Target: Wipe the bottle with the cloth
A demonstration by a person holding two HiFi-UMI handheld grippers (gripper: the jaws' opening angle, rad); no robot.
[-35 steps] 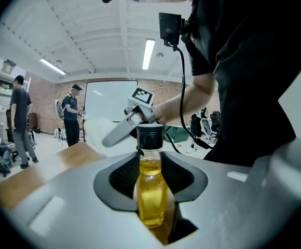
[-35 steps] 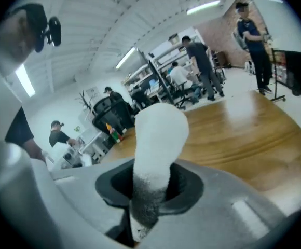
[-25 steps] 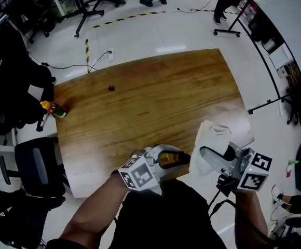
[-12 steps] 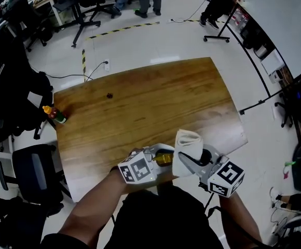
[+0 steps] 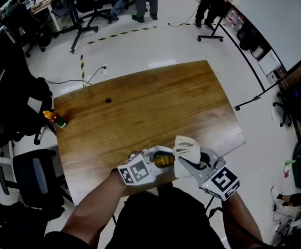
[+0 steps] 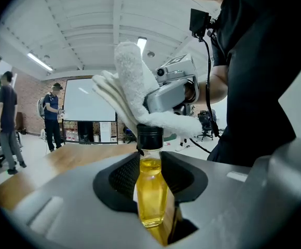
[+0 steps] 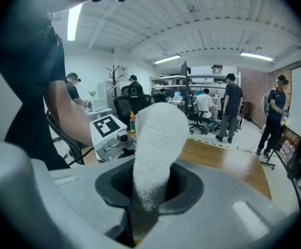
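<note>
The bottle [image 6: 150, 191] holds yellow liquid under a black cap [image 6: 150, 137]. The cloth [image 7: 155, 144] is white. The desk [image 5: 140, 108] shows brown wood grain. The left tongs [image 6: 150, 175] and right tongs [image 7: 150, 187] are grey, with black-and-white square markers [image 5: 138, 173].

A lab-like office; swivel chairs [image 5: 33, 173], cluttered shelves [image 7: 167, 86], projection screen [image 6: 88, 100], wooden table [image 5: 150, 102].

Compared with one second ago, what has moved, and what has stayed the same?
The right gripper, shut on the white cloth, moved left to the bottle and rolled; the cloth, apart from the bottle before, now lies against its black cap. Nothing was taken or released. The left gripper stayed in place, shut on the bottle; the table and the small bottle at its left edge are unchanged.
</note>
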